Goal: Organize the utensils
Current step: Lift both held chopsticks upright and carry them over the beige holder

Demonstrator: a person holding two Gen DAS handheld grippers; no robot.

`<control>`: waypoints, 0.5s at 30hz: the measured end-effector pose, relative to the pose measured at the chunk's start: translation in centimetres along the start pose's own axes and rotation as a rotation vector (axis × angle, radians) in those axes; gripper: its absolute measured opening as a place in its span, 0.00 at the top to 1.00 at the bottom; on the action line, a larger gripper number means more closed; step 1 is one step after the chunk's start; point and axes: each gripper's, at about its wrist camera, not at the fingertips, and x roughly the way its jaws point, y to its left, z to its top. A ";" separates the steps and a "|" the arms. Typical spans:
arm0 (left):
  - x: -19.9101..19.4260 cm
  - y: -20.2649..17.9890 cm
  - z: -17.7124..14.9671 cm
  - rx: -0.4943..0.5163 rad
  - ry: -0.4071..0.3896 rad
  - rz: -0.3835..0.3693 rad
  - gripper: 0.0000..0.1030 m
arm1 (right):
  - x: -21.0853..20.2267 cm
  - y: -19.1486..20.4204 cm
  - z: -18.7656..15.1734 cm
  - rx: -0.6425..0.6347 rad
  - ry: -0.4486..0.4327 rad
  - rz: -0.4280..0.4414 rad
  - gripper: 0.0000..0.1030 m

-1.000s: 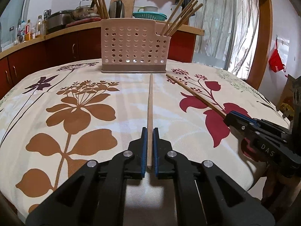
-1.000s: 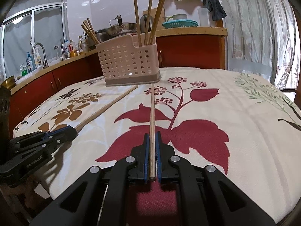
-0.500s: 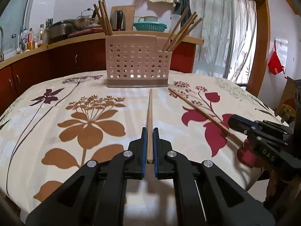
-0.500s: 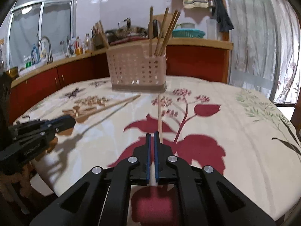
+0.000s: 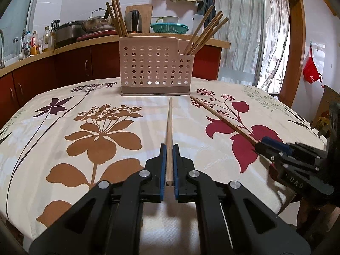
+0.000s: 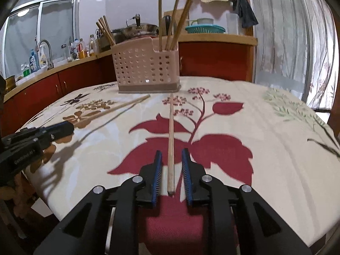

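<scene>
Left gripper fingers clamped on left chopstick, pointing to 12 o'clock at basket on desk. Right gripper fingers just opening, narrow, clear of right chopstick. Basket end compartments holding upright chopsticks.

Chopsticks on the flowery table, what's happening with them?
A person is sorting chopsticks into the perforated holder. The left gripper is shut on one chopstick. The right gripper's jaws have just been opening, and its chopstick lies loose between them on the tablecloth. More chopsticks already stand in the holder.
</scene>
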 end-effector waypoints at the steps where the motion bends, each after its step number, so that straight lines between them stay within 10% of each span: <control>1: 0.0 0.0 -0.1 0.000 0.001 0.000 0.94 | -0.1 -0.1 -0.1 0.005 -0.006 0.003 0.80; 15: -1.8 0.3 1.3 0.004 -0.058 0.011 0.94 | -2.2 -0.3 1.6 0.005 -0.077 0.007 0.93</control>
